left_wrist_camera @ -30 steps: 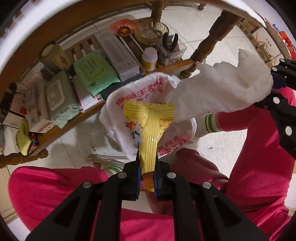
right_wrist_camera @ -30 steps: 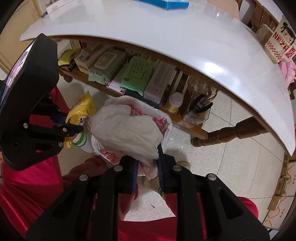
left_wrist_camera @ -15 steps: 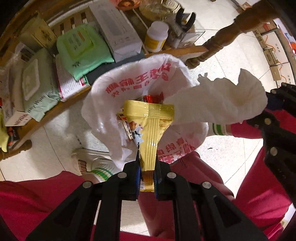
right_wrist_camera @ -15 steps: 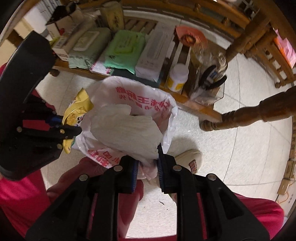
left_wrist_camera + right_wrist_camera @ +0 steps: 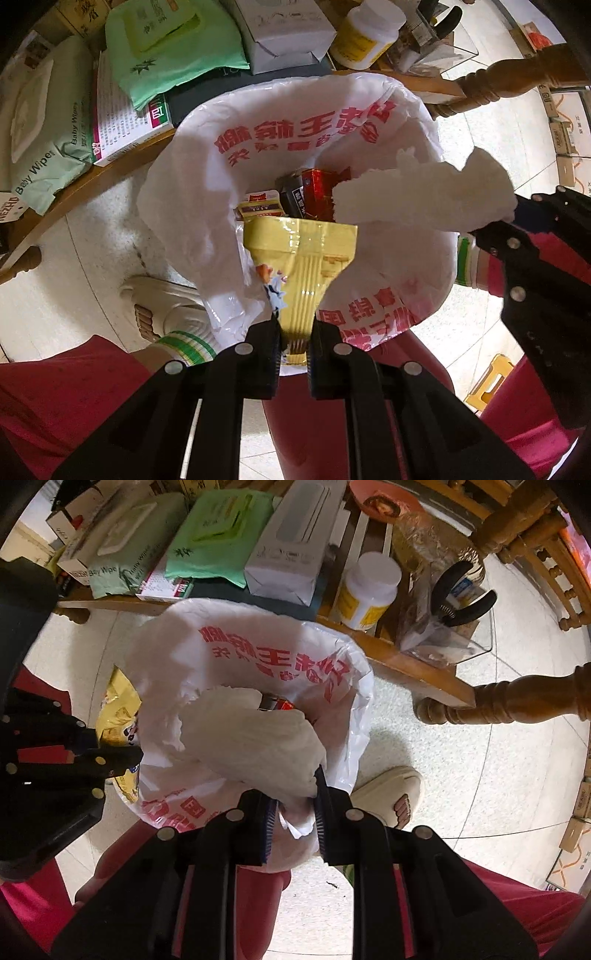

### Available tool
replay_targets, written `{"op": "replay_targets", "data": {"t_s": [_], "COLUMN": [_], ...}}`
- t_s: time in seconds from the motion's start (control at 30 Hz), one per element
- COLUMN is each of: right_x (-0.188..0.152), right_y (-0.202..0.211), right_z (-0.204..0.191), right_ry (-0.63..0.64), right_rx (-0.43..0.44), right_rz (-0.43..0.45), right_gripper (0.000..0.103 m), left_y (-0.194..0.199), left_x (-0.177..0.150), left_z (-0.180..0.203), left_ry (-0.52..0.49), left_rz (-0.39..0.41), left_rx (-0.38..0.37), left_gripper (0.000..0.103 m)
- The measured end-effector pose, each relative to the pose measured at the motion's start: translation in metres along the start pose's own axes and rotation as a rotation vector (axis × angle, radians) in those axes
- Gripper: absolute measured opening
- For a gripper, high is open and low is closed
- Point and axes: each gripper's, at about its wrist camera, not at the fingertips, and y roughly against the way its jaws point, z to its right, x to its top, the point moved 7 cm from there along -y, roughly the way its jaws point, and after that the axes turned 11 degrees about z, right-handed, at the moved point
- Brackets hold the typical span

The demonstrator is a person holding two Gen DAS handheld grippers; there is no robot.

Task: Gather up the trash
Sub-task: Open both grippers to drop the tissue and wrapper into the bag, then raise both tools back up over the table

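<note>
Trash is held over a white plastic bag [image 5: 207, 177] printed with red characters, its mouth gaping on the tiled floor [image 5: 74, 266] beside a low wooden shelf [image 5: 110, 173]. A yellow wrapper [image 5: 301, 266] is clamped at its narrow end by the left gripper [image 5: 294, 349], jaws clenched tight on it, the wide end hanging just inside the bag's near rim. A crumpled white tissue [image 5: 255, 746] is pinched by the right gripper [image 5: 293, 816], likewise closed on its load, and is seen draped across the bag's opening. Both tools are pointed steeply downward. Red and dark cartons [image 5: 314, 192] are already seen lying at the bottom of the bag. On the shelf behind, packs of baby wipes [image 5: 40, 147], a green pack [image 5: 173, 48], a white box [image 5: 284, 33], a white bottle [image 5: 369, 33] with a yellow label and black-handled pliers [image 5: 461, 598] in a clear holder are laid out. Red trouser legs [image 5: 59, 391], striped socks [image 5: 184, 347] and pale slippers [image 5: 391, 790] of the seated person are framed on either side of the bag.
</note>
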Motion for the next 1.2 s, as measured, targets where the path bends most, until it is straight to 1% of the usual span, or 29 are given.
{"op": "replay_targets", "data": {"t_s": [0.23, 0.37, 0.4, 0.47, 0.5, 0.53, 0.57, 0.6, 0.67, 0.73, 1.2], "right_x": [0.002, 0.003, 0.003, 0.004, 0.005, 0.006, 0.007, 0.008, 0.008, 0.008, 0.004], "right_y": [-0.015, -0.017, -0.019, -0.019, -0.019, -0.018, -0.018, -0.018, -0.018, -0.019, -0.014], "right_z": [-0.003, -0.006, -0.006, -0.005, -0.003, -0.003, -0.001, -0.001, 0.0, 0.0, -0.001], "right_ry": [-0.01, -0.018, -0.022, -0.034, -0.037, -0.039, -0.042, -0.047, -0.05, -0.049, -0.054], "right_rx": [0.025, 0.045, 0.049, 0.053, 0.05, 0.045, 0.042, 0.041, 0.042, 0.041, 0.04], "right_rz": [-0.026, -0.024, -0.026, -0.024, -0.02, -0.016, -0.011, -0.008, -0.007, -0.009, 0.0], "right_gripper": [0.019, 0.02, 0.021, 0.033, 0.037, 0.046, 0.049, 0.049, 0.05, 0.051, 0.054], "left_y": [-0.012, -0.013, -0.013, -0.012, -0.012, -0.013, -0.012, -0.011, -0.009, -0.007, -0.001], "left_x": [-0.001, 0.001, 0.001, 0.002, 0.003, 0.003, 0.003, 0.004, 0.005, 0.007, 0.003], "left_z": [-0.004, -0.005, -0.005, -0.006, -0.007, -0.008, -0.009, -0.009, -0.009, -0.009, -0.009], "left_ry": [0.011, 0.008, 0.008, 0.012, 0.012, 0.012, 0.014, 0.015, 0.014, 0.018, 0.01], "left_rz": [-0.025, -0.022, -0.023, -0.023, -0.024, -0.03, -0.028, -0.022, -0.018, -0.009, 0.0], "left_rx": [0.017, 0.031, 0.031, 0.033, 0.038, 0.046, 0.047, 0.048, 0.046, 0.041, 0.06], "left_gripper": [0.011, 0.012, 0.014, 0.02, 0.03, 0.046, 0.052, 0.057, 0.059, 0.065, 0.07]}}
